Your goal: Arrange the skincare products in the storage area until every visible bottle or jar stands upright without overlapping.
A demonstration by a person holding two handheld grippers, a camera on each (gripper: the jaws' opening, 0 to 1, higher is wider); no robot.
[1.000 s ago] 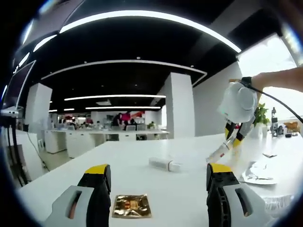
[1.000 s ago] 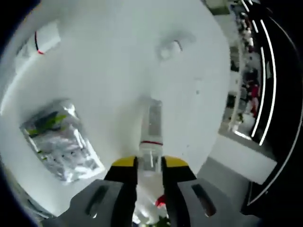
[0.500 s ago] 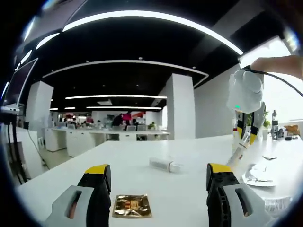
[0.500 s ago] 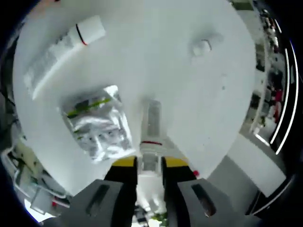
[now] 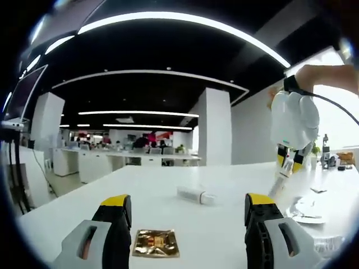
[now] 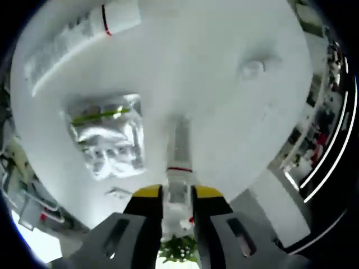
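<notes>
Your right gripper [image 6: 177,196] has its fingers [image 6: 148,193] clamped narrow on the cap end of a slim tube [image 6: 179,147], which points straight away from the camera toward 12 o'clock, its far end at or just above the white tabletop [image 6: 202,73]. Whether it touches the surface I cannot tell. In the left gripper view that same gripper [image 5: 289,163] hangs at 3 o'clock, pointing steeply down, with the slim tube [image 5: 280,182] running from its tips to the tabletop [image 5: 168,185], so you appear to be partway through standing this one up.

Your left gripper [image 5: 188,216] holds nothing; its fingers [image 5: 116,213] are spread wide at the bottom of that view, low over the tabletop.

Further out, the rest looks undone. A large white tube [image 6: 78,31] with a red band lies flat at 11 o'clock in the right gripper view. A silver foil sachet [image 6: 109,137] lies flat at 9 o'clock, near the held tube but apart from it. A small white bottle [image 5: 194,194] lies on its side at the centre of the left gripper view, and a gold sachet [image 5: 155,244] lies flat between the left fingers.

By my judgement, nothing stands upright yet: one tube is in hand, and two containers are left to raise.
</notes>
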